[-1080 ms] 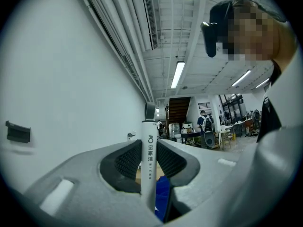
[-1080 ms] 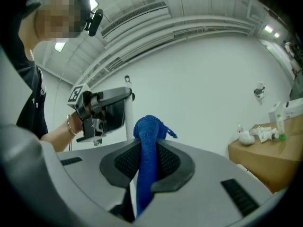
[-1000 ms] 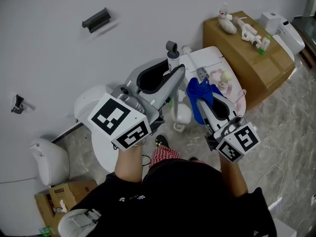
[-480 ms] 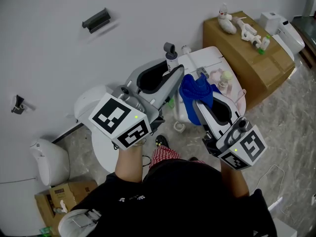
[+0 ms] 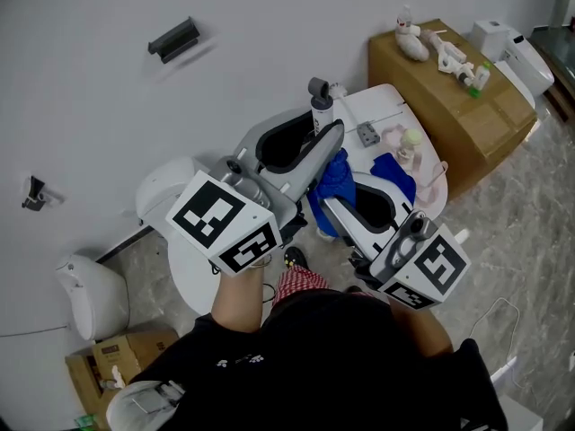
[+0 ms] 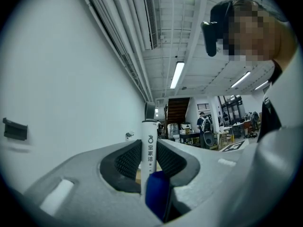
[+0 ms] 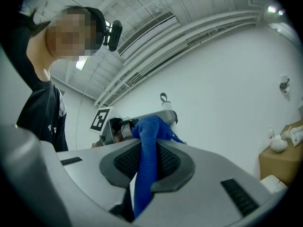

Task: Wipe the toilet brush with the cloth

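The toilet brush handle (image 5: 317, 97), white with a grey hanging loop on top, stands upright. My left gripper (image 5: 323, 137) is shut on it. In the left gripper view the handle (image 6: 148, 148) sits between the ribbed pads of the left gripper (image 6: 149, 145), with print on it. My right gripper (image 5: 329, 201) is shut on the blue cloth (image 5: 333, 180). It holds the cloth just right of the left jaws, below the grip on the handle. A fold of the cloth (image 6: 158, 195) shows at the handle's base. The cloth (image 7: 147, 160) runs up between the pads of the right gripper (image 7: 147, 148). The brush head is hidden.
A white toilet (image 5: 169, 187) stands at the left and a white tank top (image 5: 386, 106) with small items lies behind the grippers. A cardboard box (image 5: 449, 106) with toys is at the right. Another box (image 5: 103, 362) lies on the floor. A dark holder (image 5: 173, 36) hangs on the wall.
My right gripper has swung left and nearer to me with the blue cloth, bringing it beside the left jaws under the handle. The left gripper has stayed where it was with the brush.
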`<state>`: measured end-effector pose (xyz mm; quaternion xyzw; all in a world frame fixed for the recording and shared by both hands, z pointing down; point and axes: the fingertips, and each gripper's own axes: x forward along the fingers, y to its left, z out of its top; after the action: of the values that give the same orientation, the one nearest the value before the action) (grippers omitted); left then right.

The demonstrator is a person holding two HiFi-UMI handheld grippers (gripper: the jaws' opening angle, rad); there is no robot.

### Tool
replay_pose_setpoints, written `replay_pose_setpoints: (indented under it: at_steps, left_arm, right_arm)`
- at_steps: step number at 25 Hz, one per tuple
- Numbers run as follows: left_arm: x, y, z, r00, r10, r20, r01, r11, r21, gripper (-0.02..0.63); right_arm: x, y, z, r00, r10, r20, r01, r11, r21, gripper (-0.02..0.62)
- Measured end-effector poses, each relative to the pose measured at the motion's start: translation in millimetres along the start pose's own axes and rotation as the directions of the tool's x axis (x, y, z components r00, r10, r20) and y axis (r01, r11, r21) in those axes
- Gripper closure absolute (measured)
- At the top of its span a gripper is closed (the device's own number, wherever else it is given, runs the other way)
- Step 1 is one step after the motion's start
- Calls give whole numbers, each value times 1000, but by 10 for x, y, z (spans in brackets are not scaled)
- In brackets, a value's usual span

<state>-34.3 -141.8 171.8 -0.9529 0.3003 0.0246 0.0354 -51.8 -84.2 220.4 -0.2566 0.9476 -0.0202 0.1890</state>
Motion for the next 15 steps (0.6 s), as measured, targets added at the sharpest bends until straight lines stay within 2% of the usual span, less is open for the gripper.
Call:
replay_pose_setpoints:
  at_steps: [5, 15]
  left_arm:
    - [6, -48, 26, 1000, -26, 12, 26, 1000, -16, 505]
    - [-2, -56, 38, 1000, -22, 4, 22, 1000, -4, 505]
  right_arm:
    - [85, -12, -63, 1000, -5, -4, 5, 1000, 25, 531]
    - [64, -196, -33, 995, -86, 42, 82, 993, 87, 531]
